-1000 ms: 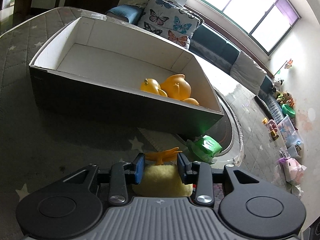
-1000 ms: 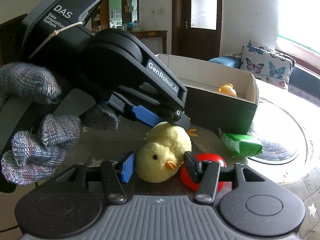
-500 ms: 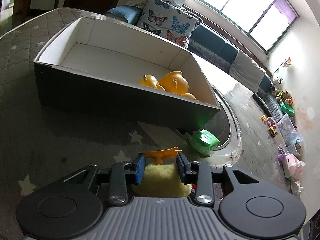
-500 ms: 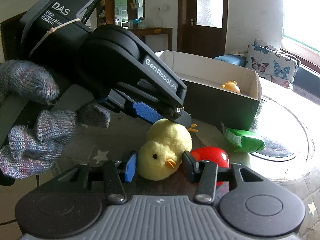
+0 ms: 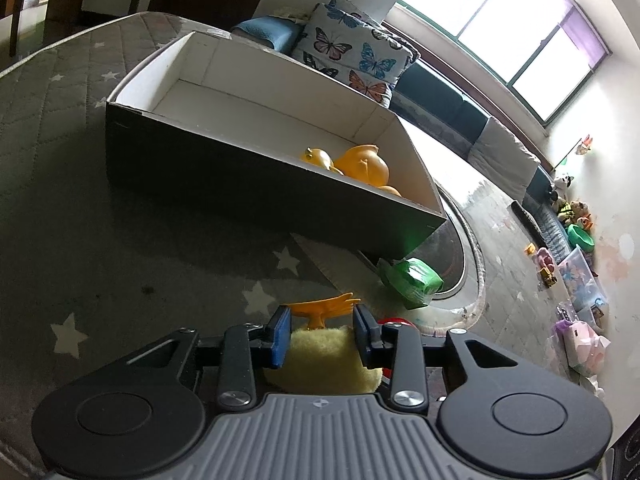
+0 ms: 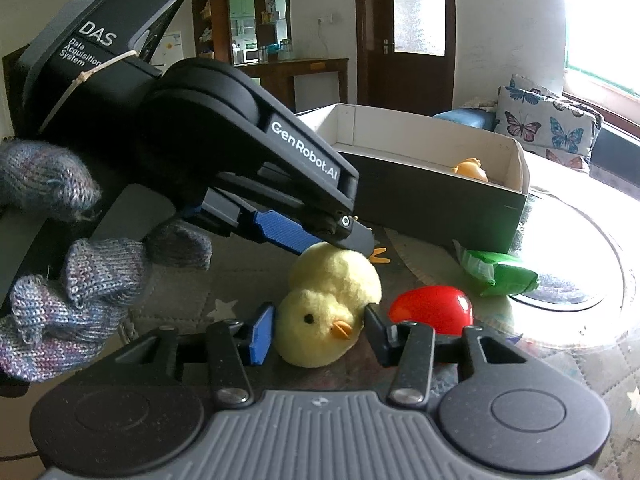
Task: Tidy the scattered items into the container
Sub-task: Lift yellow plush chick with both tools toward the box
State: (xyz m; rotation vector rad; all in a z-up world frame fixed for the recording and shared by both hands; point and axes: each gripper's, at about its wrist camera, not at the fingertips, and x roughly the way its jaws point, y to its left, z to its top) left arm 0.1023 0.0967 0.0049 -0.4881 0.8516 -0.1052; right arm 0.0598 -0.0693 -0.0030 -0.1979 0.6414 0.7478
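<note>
A yellow plush chick (image 6: 328, 304) lies on the grey star mat. My left gripper (image 5: 322, 328) is shut on its body (image 5: 320, 356), orange feet (image 5: 324, 306) sticking out ahead; it also shows in the right wrist view (image 6: 348, 236), pressing down on the chick. My right gripper (image 6: 318, 334) is open, its jaws either side of the chick's head. A red egg-shaped toy (image 6: 432, 308) lies just right of it. A green packet (image 6: 500, 272) (image 5: 412, 280) lies by the box corner. The dark box (image 5: 240, 184) with white inside holds orange rubber ducks (image 5: 360, 164).
A round glass disc (image 6: 580, 280) lies on the mat right of the box. Butterfly cushions (image 5: 352, 60) and a sofa stand behind. Toys and plastic bins (image 5: 576, 272) sit on the floor at far right. A gloved hand (image 6: 60, 300) holds the left gripper.
The left gripper has tightened a little on the chick and shifted right relative to the box. The right gripper has backed off slightly; the red toy shows more fully.
</note>
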